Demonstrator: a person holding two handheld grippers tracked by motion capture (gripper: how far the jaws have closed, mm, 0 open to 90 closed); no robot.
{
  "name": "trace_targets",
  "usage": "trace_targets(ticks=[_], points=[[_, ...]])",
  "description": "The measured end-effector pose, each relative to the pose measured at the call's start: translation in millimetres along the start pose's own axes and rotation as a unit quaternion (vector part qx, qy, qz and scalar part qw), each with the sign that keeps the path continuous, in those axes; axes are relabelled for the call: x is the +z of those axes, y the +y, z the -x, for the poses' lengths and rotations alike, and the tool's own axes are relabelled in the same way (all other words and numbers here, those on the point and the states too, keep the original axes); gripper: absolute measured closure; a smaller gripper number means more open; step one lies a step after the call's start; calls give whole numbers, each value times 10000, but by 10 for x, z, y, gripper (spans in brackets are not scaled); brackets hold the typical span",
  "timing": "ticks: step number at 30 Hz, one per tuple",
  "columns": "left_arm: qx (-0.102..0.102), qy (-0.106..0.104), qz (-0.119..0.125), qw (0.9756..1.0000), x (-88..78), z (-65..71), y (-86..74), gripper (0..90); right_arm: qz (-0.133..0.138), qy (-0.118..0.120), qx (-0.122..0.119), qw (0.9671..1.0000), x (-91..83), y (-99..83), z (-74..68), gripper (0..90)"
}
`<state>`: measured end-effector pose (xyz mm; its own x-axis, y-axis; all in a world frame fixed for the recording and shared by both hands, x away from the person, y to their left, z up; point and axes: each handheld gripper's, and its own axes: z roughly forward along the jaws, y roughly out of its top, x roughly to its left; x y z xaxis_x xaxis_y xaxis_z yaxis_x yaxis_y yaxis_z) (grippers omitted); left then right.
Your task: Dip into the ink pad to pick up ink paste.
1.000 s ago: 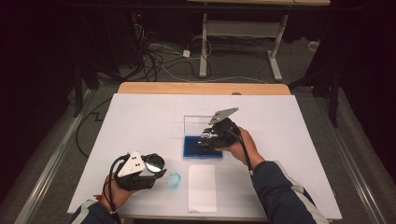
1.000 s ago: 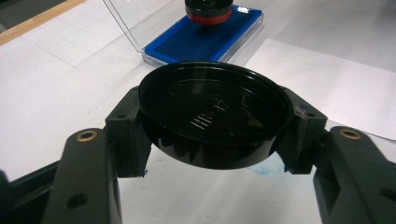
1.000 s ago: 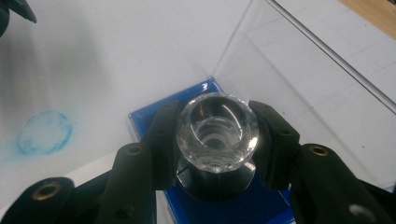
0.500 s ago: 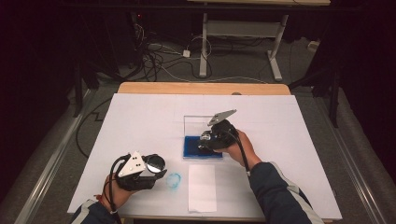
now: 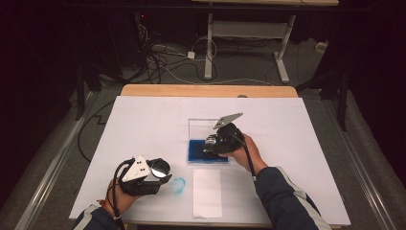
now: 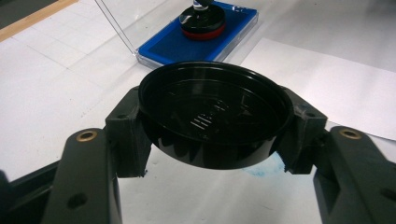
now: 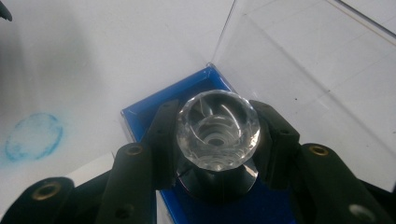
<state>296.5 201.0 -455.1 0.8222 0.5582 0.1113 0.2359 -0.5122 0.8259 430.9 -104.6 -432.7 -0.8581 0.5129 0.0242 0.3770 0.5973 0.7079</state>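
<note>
Table (image 5: pixel 143 120) covered w/ white paper, wood edge at far side, dark room behind w/ cables (image 5: pixel 163 57) on floor, black lid (image 6: pixel 212 119) clamped in left gripper (image 5: pixel 160 176) near blue ring mark (image 5: pixel 178 185) — stamp's clear knob (image 7: pixel 217 130) gripped by right gripper (image 5: pixel 210 143) over blue ink pad (image 5: pixel 196 151), loose paper sheet (image 5: pixel 207 191) beside.

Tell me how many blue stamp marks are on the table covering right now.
1. A single round blue stamp mark sits on the white covering between the left gripper and the white paper sheet. Any under the hands would be hidden.
</note>
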Motion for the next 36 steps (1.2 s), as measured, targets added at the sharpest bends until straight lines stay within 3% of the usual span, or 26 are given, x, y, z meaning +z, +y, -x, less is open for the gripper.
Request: trace_targets(ticks=[14,26,32,36], points=[[-15,3,14,10000,-8,-3,3,361,17,59,146,9999,-40,-17,23,570],[0,-6,-10,10000,1,-4,4,360,32,67,84,9999,-99,-6,-24,569],[-1,-8,-7,10000,-1,-3,4,360,-12,69,199,9998,-64,-41,6,569],[10,-26,-17,10000,0,2,4,360,19,35,141,9999,-42,-46,-15,570]])
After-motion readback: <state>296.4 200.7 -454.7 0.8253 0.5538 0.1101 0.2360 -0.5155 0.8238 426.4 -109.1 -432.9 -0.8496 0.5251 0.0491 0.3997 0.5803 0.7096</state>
